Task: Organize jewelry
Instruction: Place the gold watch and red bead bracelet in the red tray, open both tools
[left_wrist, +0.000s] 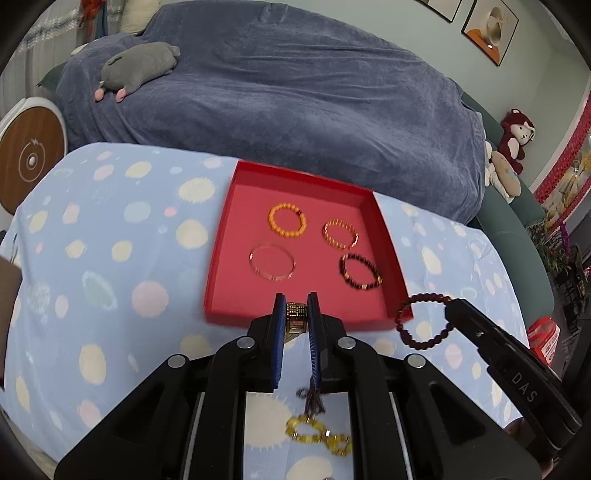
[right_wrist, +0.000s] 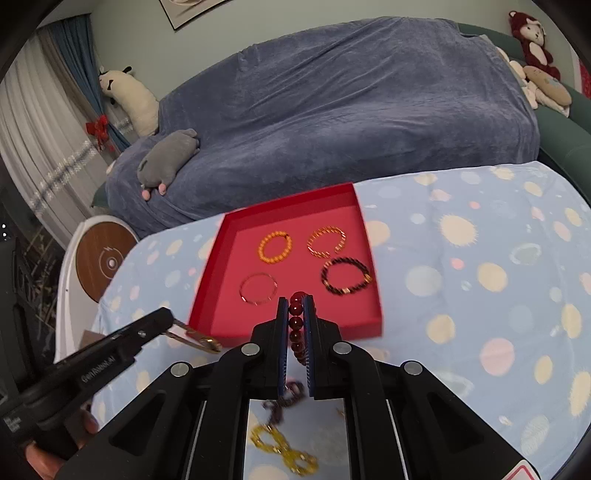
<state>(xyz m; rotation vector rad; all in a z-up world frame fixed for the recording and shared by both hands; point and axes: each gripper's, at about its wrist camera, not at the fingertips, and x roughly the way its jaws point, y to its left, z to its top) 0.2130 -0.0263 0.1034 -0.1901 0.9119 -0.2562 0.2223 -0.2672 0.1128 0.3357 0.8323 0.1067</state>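
A red tray (left_wrist: 221, 236) (right_wrist: 210, 291) lies on the spotted blue cloth and holds several bracelets: orange beads (left_wrist: 286, 220), a gold chain (left_wrist: 340, 234), a clear bangle (left_wrist: 272, 261) and dark beads (left_wrist: 360, 272). My left gripper (left_wrist: 296, 306) is shut on a gold metal bracelet (left_wrist: 296, 318) just before the tray's near edge; it also shows in the right wrist view (right_wrist: 195, 338). My right gripper (right_wrist: 296, 301) is shut on a dark red bead bracelet (right_wrist: 296, 325) over the tray's near edge; the loop hangs free in the left wrist view (left_wrist: 423, 320).
A yellow bead string with a dark tassel (left_wrist: 319, 434) (right_wrist: 284, 448) lies on the cloth under the grippers. A sofa under a blue-grey blanket (left_wrist: 295, 92) with a grey plush (left_wrist: 140, 64) stands behind the table. A round wooden stool (left_wrist: 29, 155) is at the left.
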